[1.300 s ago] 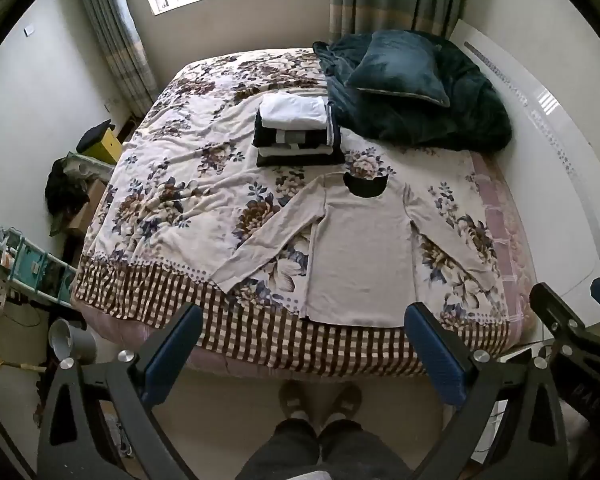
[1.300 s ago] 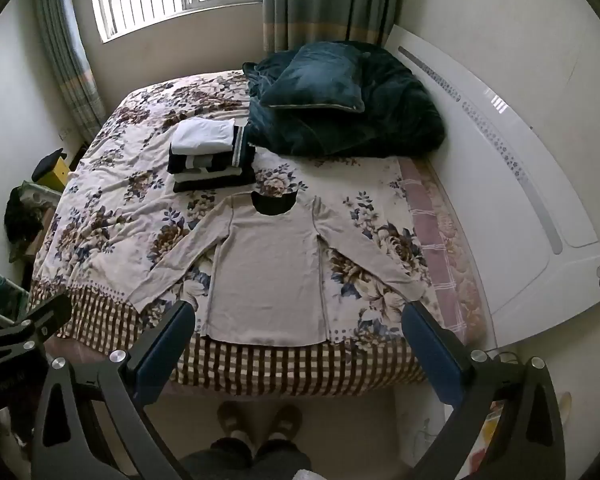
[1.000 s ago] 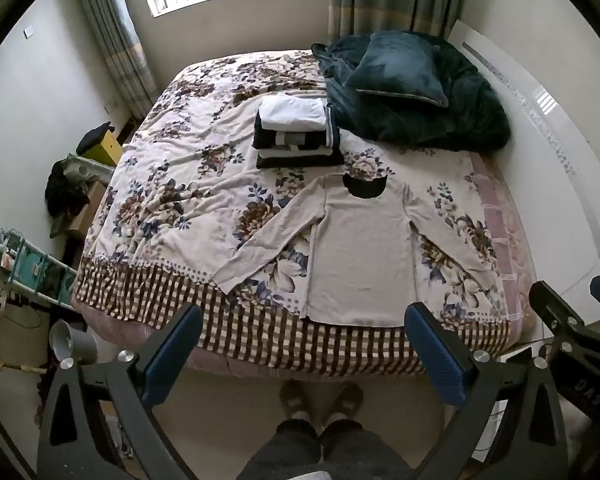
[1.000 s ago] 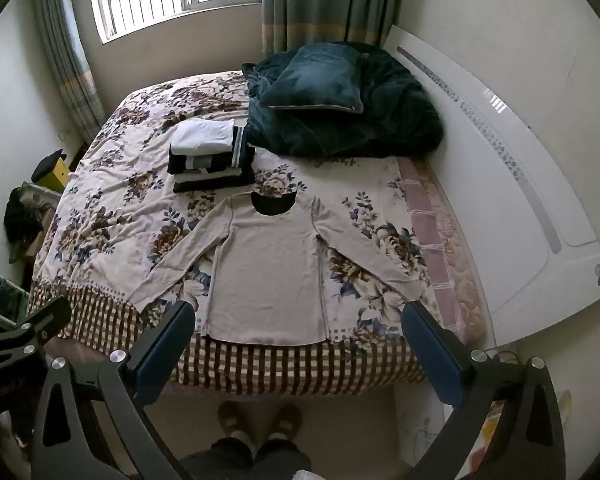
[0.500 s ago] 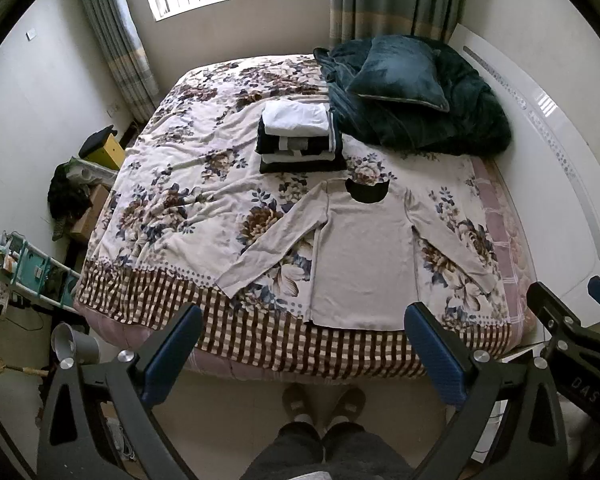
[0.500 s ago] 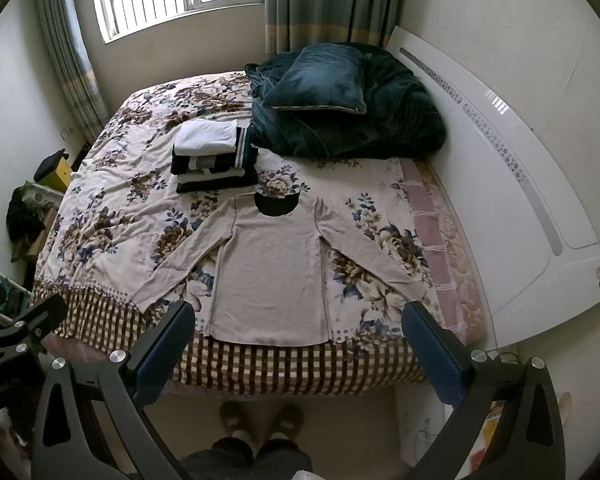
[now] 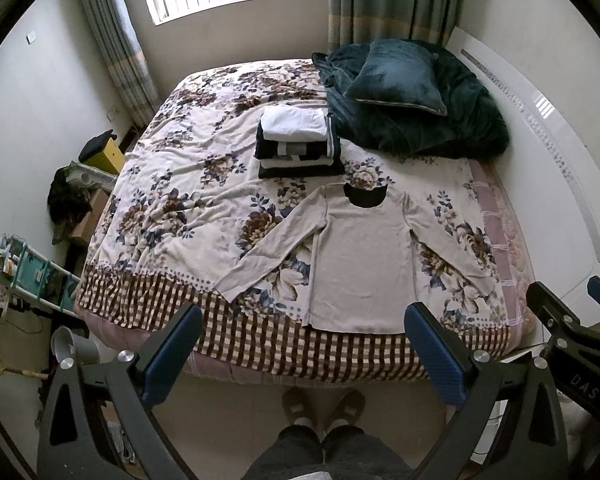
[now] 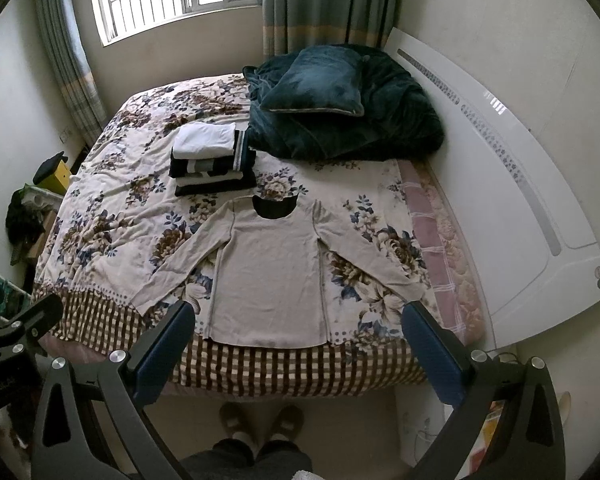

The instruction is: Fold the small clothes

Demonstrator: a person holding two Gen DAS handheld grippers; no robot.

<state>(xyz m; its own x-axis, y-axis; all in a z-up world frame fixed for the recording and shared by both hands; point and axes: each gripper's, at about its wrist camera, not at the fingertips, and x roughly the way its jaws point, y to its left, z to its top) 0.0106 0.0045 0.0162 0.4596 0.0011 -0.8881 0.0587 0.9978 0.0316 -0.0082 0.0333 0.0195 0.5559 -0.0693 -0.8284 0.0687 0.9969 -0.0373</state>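
A beige long-sleeved top (image 7: 360, 256) lies flat on the floral bed, both sleeves spread, hem at the near edge; it also shows in the right wrist view (image 8: 268, 268). A stack of folded clothes (image 7: 298, 142) sits just behind its neckline, also seen in the right wrist view (image 8: 212, 160). My left gripper (image 7: 304, 352) is open and empty, held high in front of the bed's near edge. My right gripper (image 8: 296, 348) is open and empty, beside it, also well short of the top.
A dark green blanket with a pillow (image 7: 404, 112) lies at the bed's far right. A white headboard (image 8: 520, 184) runs along the right. Clutter and a rack (image 7: 32, 268) stand on the floor at left. The person's feet (image 7: 324, 404) are by the bed's foot.
Both grippers have drifted slightly back and up, so the bed sits a little lower in both views. Both stay open. The top has not moved.
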